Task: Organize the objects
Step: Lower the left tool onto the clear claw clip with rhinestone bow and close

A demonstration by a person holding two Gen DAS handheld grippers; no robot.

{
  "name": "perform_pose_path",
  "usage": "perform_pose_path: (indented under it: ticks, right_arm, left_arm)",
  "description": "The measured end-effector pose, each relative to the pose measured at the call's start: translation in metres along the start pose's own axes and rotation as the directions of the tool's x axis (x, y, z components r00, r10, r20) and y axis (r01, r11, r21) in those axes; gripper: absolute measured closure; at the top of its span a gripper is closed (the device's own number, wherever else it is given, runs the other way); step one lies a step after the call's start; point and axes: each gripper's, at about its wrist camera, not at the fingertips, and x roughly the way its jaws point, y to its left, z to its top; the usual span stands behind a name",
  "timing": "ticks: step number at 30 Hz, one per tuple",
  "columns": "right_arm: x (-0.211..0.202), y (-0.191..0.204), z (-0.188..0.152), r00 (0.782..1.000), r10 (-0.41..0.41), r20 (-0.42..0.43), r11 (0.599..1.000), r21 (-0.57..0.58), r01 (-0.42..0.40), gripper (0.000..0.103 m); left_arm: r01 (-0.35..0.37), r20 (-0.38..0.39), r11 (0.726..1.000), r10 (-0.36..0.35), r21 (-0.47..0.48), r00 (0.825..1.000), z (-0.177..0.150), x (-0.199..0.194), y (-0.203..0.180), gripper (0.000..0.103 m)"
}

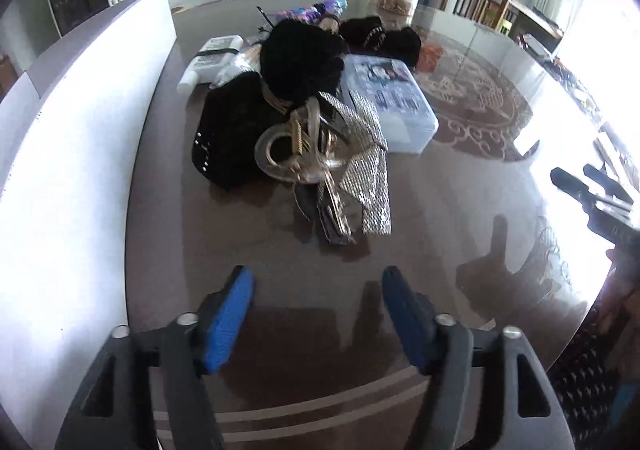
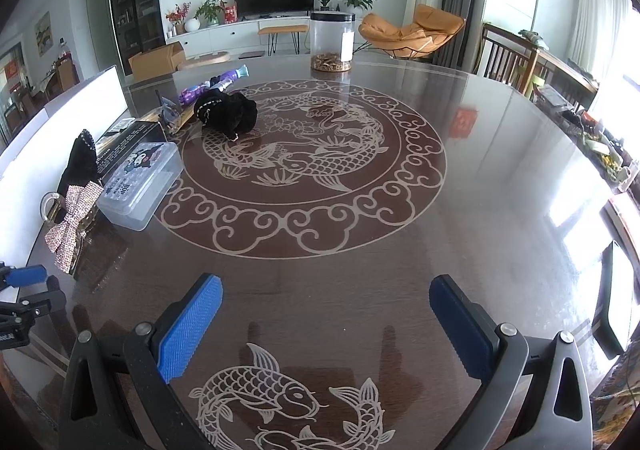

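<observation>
clear jar [image 2: 331, 42] holds brown bits; plastic box [image 2: 138, 186] lidded.

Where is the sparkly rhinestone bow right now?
The rhinestone bow lies at the table's left edge in the right wrist view, beside the clear plastic box, ahead of the open left gripper.

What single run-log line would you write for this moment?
left tongs: open, empty, facing hair-accessory pile | right tongs: open, empty, over table | clear lidded box: closed, beside pile
</observation>
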Motion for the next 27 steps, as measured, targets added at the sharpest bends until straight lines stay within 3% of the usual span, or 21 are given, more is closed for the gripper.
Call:
perform_pose_path:
  ticks: [4, 7, 9, 19, 21, 22, 25, 27]
  right_arm:
    - [0.000, 0.002, -0.001, 1.000, -0.004, -0.005, 1.000, -0.010, 0.004, 0.000]
    - [-0.001, 0.004, -0.001, 1.000, -0.007, -0.004, 1.000, -0.016, 0.007, 0.000]
    - [-0.002, 0.003, -0.001, 1.000, -0.006, 0.002, 1.000, -0.015, 0.006, 0.000]
    - [-0.004, 0.000, 0.000, 1.000, 0.008, 0.006, 1.000, -0.002, -0.008, 0.000]
    - [-0.003, 0.001, 0.000, 1.000, 0.009, 0.005, 1.000, -0.005, -0.009, 0.000]
    - [-0.003, 0.001, 0.000, 1.000, 0.008, 0.004, 1.000, -0.006, -0.008, 0.000]
    - [-0.003, 0.001, -0.001, 1.000, 0.008, 0.004, 1.000, -0.004, -0.008, 0.000]
    - [-0.003, 0.000, 0.000, 1.000, 0.008, 0.004, 1.000, -0.002, -0.008, 0.000]
  left_arm:
    - [0.039, 0.012, 0.999, -0.039, -0.016, 0.999, 0.017, -0.003, -0.011, 0.034]
    - [-0.020, -0.003, 1.000, 0.020, -0.003, 1.000, 0.037, 0.007, -0.025, 0.019]
    - [-0.082, -0.005, 0.997, 0.082, -0.016, 0.997, 0.050, 0.019, -0.029, 0.019]
    - [-0.085, -0.009, 0.995, 0.084, -0.043, 0.996, 0.063, 0.038, -0.019, 0.019]
    - [-0.082, -0.001, 0.996, 0.082, -0.037, 0.997, 0.061, 0.036, -0.020, 0.027]
    - [-0.081, 0.003, 0.996, 0.081, -0.032, 0.997, 0.059, 0.036, -0.020, 0.039]
    - [-0.068, 0.006, 0.997, 0.069, -0.020, 0.998, 0.055, 0.033, -0.020, 0.060]
    - [-0.051, 0.010, 0.998, 0.052, -0.020, 0.999, 0.050, 0.027, -0.020, 0.061]
